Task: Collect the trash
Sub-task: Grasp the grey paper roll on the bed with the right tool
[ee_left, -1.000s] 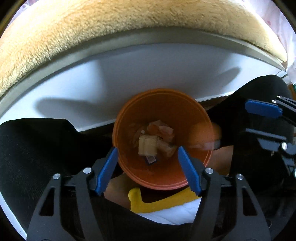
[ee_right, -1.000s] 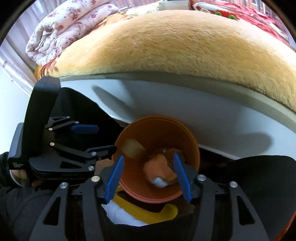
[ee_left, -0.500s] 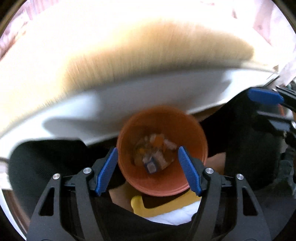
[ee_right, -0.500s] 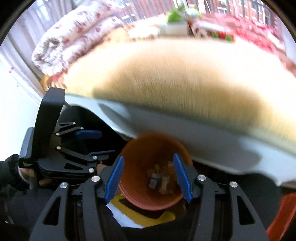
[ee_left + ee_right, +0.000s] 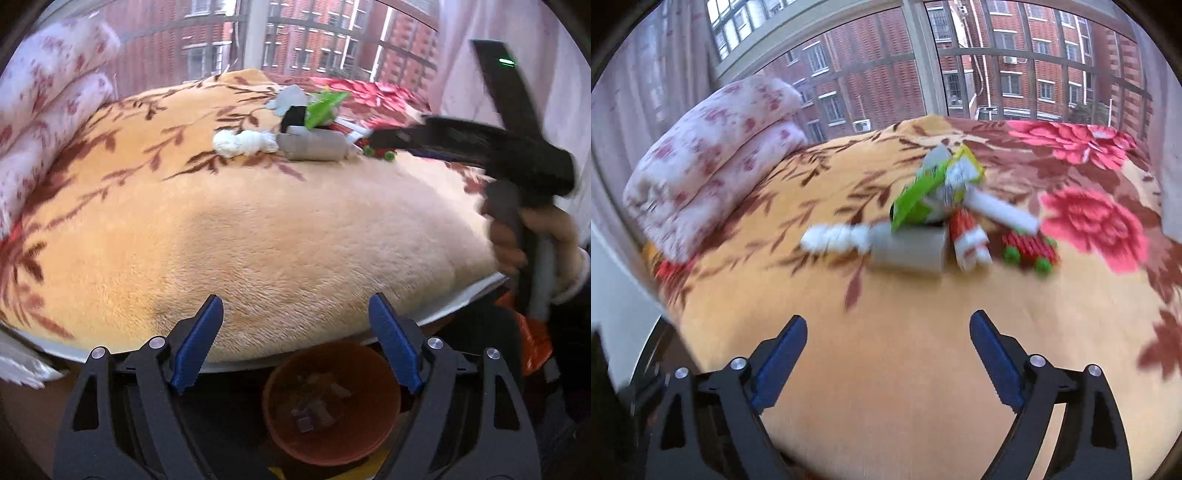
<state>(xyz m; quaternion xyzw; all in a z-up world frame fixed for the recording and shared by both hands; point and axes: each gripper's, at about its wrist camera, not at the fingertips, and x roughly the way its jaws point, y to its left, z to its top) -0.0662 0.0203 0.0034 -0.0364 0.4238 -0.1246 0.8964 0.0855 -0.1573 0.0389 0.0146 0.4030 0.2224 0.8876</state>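
Left gripper point(image 5: 295, 334): fingers spread wide, nothing held, poised over the near edge of the bed.
Right gripper point(image 5: 888, 352): fingers spread wide, nothing held, aimed at the trash pile.
Trash pile: grouped mid-blanket, well ahead of both grippers.
Items: white tissue wad point(image 5: 836, 236), grey cardboard tube point(image 5: 908, 251), green wrapper point(image 5: 934, 192), red-and-white packet point(image 5: 969, 240); blurred.
Orange bin point(image 5: 330, 406): seen below the bed edge, scraps inside.
Blanket point(image 5: 886, 332): tan, leaf and flower print.
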